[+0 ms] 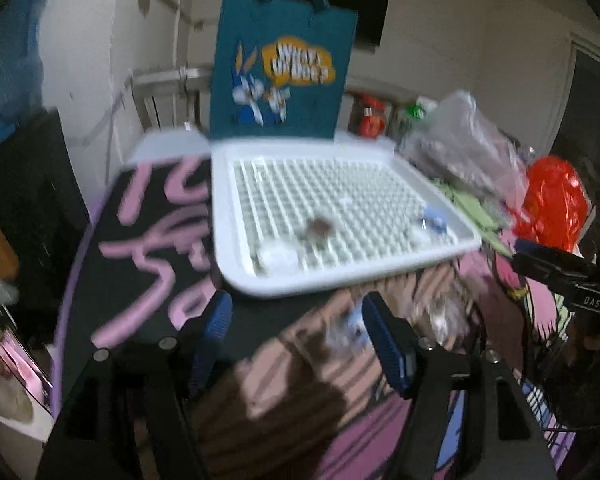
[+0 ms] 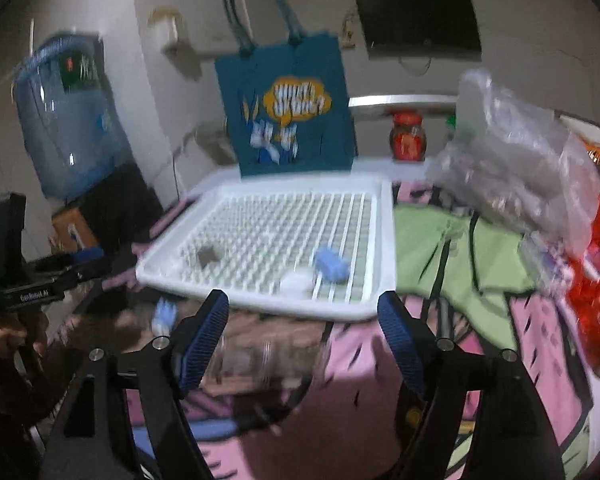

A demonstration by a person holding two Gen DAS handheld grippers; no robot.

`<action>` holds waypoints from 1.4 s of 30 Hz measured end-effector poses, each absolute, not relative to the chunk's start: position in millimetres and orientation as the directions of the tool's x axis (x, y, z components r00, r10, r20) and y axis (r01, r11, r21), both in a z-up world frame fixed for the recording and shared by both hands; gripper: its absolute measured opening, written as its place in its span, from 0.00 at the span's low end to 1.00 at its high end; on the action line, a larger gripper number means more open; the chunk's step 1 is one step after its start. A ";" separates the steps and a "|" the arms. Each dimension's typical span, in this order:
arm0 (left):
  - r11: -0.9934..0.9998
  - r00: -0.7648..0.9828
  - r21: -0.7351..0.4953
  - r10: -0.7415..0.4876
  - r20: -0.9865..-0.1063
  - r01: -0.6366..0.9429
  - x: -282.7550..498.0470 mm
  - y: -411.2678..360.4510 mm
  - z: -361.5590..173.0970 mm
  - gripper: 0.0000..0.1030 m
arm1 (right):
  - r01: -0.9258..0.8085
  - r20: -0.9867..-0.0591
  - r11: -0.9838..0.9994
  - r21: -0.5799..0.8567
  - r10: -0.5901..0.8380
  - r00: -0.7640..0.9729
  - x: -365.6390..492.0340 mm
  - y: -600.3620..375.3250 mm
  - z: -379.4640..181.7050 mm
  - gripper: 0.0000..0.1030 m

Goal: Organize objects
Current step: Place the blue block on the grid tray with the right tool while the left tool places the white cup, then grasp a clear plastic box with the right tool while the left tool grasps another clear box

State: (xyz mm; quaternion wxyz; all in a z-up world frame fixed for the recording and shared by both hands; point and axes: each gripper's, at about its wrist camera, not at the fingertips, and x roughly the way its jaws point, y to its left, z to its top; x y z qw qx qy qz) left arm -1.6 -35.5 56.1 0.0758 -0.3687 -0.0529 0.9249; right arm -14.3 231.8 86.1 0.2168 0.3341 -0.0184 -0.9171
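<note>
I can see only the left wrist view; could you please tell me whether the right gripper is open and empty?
Observer: Yes. In the right wrist view the right gripper has its blue ribbed fingers spread wide, with nothing between them.
Operator: Thank you. What is the blue blur far left of the white gridded plastic tray?
Observer: It is a large translucent blue water bottle, standing by the wall.
Operator: And the red blur behind the tray?
Observer: That is a red-lidded jar, standing to the right of the teal cartoon-print tote bag.
</note>
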 end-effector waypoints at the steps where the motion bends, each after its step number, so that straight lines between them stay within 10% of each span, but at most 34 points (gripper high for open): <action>1: -0.983 -0.701 -0.155 0.179 -0.691 -0.098 -1.9 -32.7 49.5 0.65 | 0.387 -0.625 -0.903 0.186 -0.413 -0.663 -14.1 228.8 78.9 0.75; 10: -0.984 -0.629 -0.156 0.177 -0.757 -0.089 -12.9 -18.4 18.6 0.63 | 0.374 -0.717 -0.907 0.192 -0.390 -0.578 -28.4 214.5 40.0 0.60; 20: -0.975 -0.625 -0.188 0.220 -0.749 -0.118 -15.9 -17.5 13.4 0.25 | 0.363 -0.736 -0.907 0.215 -0.395 -0.550 -35.5 213.7 30.1 0.36; 28: -0.980 -0.683 -0.157 0.197 -0.703 -0.121 5.4 -17.4 27.7 0.25 | 0.372 -0.701 -0.903 0.213 -0.407 -0.586 -26.9 216.5 39.7 0.12; 42: -0.970 -0.776 -0.113 0.239 -0.584 -0.215 15.4 9.4 50.2 0.25 | 0.449 -0.596 -0.883 0.139 -0.437 -0.674 -2.8 197.2 70.0 0.11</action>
